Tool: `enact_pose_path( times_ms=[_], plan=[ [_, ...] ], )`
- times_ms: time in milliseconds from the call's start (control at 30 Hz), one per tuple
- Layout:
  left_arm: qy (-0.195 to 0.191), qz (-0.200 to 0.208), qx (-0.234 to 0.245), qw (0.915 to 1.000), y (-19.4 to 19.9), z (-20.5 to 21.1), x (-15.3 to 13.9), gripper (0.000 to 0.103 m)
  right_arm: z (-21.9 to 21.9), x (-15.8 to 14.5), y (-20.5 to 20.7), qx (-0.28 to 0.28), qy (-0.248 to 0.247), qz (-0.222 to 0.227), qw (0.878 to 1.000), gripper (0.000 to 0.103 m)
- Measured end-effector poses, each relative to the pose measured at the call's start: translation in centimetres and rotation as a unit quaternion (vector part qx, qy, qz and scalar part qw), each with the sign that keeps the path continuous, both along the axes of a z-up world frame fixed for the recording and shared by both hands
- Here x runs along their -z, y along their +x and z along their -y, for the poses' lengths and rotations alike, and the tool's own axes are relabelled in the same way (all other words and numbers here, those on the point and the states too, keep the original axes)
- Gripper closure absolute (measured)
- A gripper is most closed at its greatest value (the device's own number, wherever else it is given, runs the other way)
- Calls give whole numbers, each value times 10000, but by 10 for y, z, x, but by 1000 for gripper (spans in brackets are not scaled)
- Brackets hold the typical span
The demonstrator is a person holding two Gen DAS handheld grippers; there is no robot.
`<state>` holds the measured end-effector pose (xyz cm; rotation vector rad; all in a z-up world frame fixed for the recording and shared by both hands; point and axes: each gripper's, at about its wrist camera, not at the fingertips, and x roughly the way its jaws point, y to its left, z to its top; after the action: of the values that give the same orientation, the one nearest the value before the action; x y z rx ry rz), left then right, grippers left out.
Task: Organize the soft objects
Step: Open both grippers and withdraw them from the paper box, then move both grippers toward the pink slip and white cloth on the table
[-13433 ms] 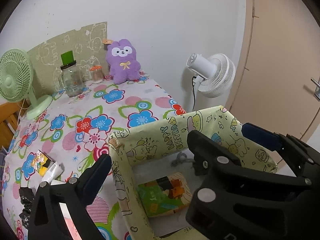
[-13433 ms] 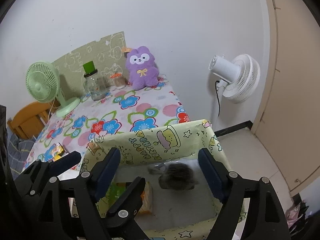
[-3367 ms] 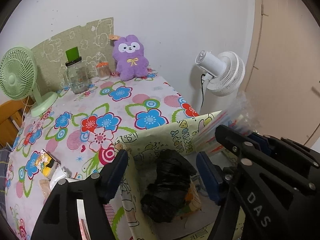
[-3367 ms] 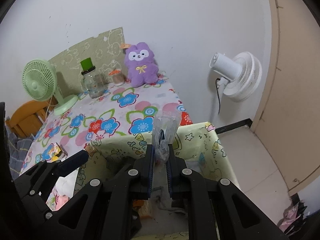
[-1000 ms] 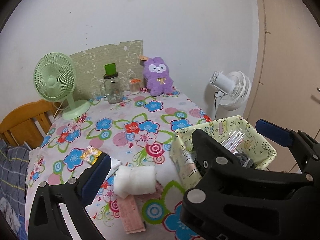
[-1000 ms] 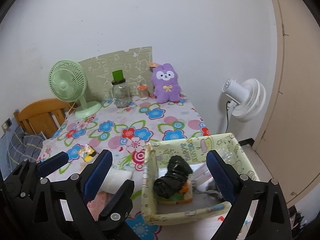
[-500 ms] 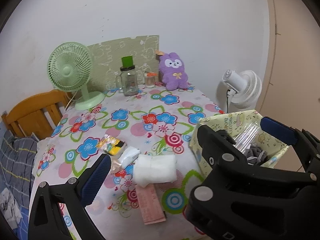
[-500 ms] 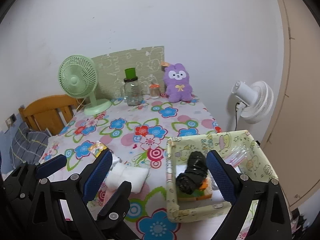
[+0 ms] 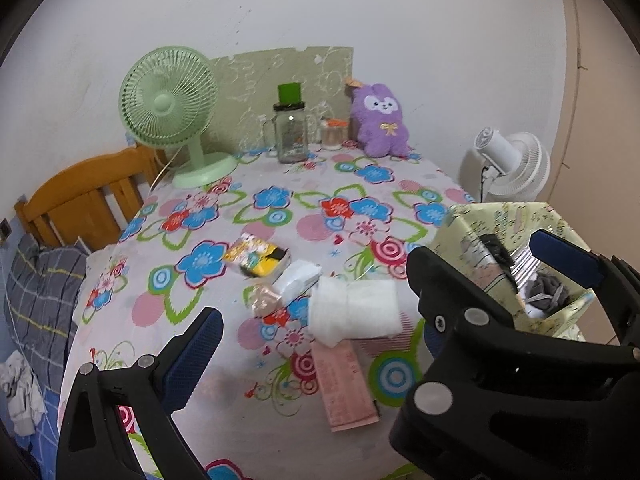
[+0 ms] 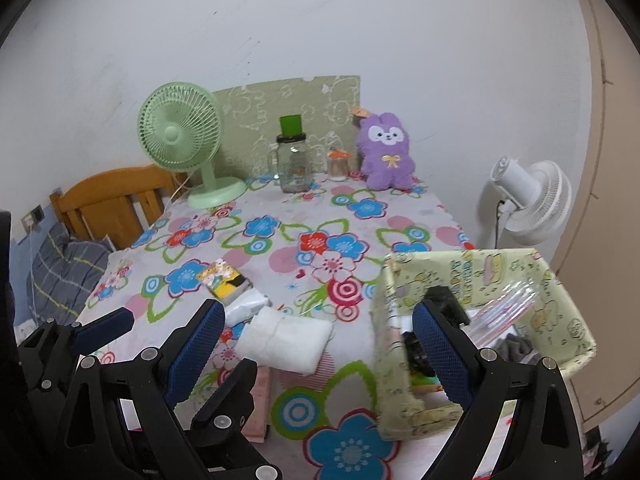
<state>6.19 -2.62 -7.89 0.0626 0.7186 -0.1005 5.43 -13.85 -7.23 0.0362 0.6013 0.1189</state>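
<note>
A folded white cloth [image 9: 354, 312] [image 10: 286, 340] lies on the flowered tablecloth near the front edge. Around it lie a yellow snack packet [image 9: 258, 256] [image 10: 224, 278], a white pouch [image 9: 298, 280] [image 10: 246, 304], a small beige bundle [image 9: 264, 300] and a pink booklet [image 9: 344, 388] [image 10: 256, 404]. To the right, a yellow-green patterned box [image 9: 464, 224] [image 10: 472, 268] holds a black bag [image 10: 444, 300], a clear plastic bag [image 10: 504, 312] and a grey item [image 9: 548, 292]. My left gripper [image 9: 378, 300] and right gripper [image 10: 318, 346] hover open and hold nothing, above the table's front.
At the back stand a purple plush [image 9: 380, 120] [image 10: 386, 152], a glass jar [image 9: 290, 136], a small cup [image 9: 332, 136] and a green fan [image 9: 172, 108]. A white fan [image 10: 528, 204] stands off the table's right, and a wooden chair [image 9: 84, 200] with bedding is on the left.
Both grippers have pulled back and to the left, away from the box. More of the table and the white cloth shows now. Both stay open and hold nothing.
</note>
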Motion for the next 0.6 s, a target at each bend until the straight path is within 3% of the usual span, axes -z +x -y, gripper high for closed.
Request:
enact_pose_path(
  times_ms=[133,367,600],
  plan=[
    [44,-51,-81,9999,1,-8,8,3,-10,8,3,-114,-1,-42,9999,7],
    [26,-213,-136,9997,4,-22,23,7,-27,21,8,-313,-118,-188,9993,17],
    [-12,-457,-94,9989,9,-26,40,17,-34,39,14,-370,-101,-462,9982,23]
  ],
)
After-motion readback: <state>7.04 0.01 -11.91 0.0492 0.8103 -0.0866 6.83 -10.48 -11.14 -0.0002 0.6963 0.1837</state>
